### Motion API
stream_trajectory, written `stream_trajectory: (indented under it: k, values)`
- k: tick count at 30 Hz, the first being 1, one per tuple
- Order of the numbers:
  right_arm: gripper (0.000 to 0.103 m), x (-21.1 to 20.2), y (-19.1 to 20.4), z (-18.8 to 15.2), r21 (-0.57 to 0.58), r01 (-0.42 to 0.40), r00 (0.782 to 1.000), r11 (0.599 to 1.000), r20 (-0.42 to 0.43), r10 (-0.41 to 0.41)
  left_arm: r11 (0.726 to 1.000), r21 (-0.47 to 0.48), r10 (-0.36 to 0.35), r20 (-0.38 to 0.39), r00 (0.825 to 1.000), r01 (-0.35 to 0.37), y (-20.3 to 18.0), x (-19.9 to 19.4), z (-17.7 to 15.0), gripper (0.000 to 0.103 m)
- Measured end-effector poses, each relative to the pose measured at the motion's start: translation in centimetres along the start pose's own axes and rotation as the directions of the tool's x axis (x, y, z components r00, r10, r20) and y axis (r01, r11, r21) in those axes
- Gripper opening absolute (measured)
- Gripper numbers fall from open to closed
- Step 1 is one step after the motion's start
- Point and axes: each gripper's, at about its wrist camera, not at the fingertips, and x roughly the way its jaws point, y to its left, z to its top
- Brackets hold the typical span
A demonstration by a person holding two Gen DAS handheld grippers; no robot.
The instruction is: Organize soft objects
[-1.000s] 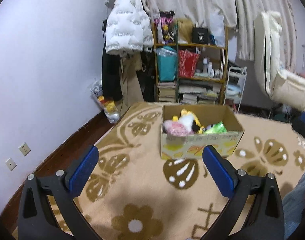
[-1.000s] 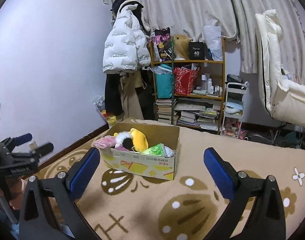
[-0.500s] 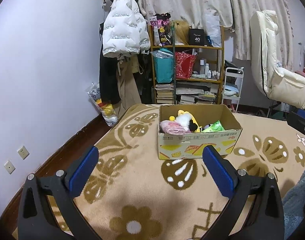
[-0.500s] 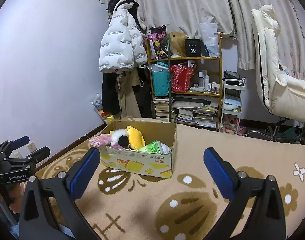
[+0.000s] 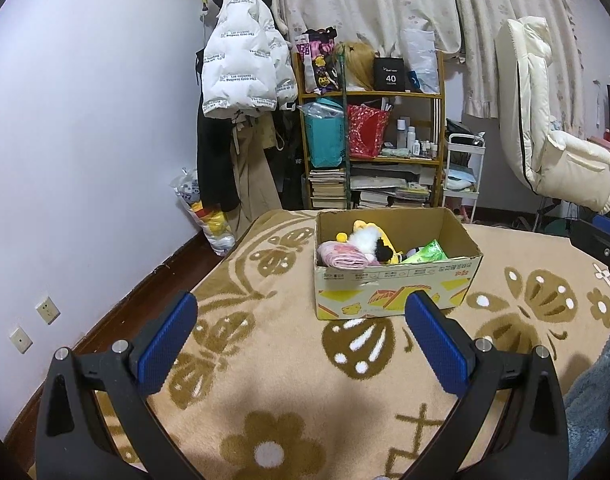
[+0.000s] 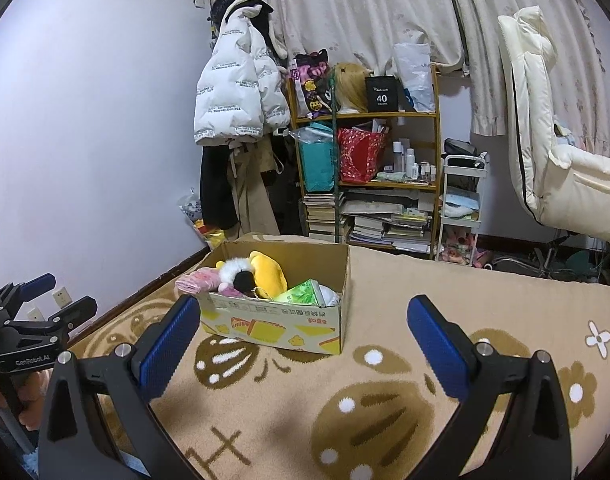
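Observation:
A cardboard box stands on the patterned rug. It holds a pink folded cloth, a yellow and white plush toy and a green packet. The box also shows in the right wrist view with the plush inside. My left gripper is open and empty, held above the rug in front of the box. My right gripper is open and empty, to the right of the box. The left gripper also shows at the left edge of the right wrist view.
A wooden shelf full of books and bags stands behind the box. A white puffer jacket hangs on the left. A cream recliner is at the right. A plastic bag sits by the wall.
Both grippers have drawn back and risen slightly, so the box sits a little farther and lower in view. Both stay open and empty.

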Motion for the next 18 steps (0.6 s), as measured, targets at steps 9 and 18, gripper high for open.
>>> stream_trajectory:
  k: [9, 18]
  values:
    - [0.103, -0.01, 0.04, 0.04, -0.008, 0.003, 1.000, 1.000, 0.002, -0.003, 1.000, 0.008, 0.006, 0.013, 1.000, -0.006, 0.78, -0.31, 0.15, 0.103]
    - [0.103, -0.02, 0.12, -0.14, -0.003, 0.006, 1.000, 1.000, 0.003, -0.006, 1.000, 0.006, 0.006, 0.011, 1.000, -0.006, 0.97, -0.25, 0.11, 0.103]
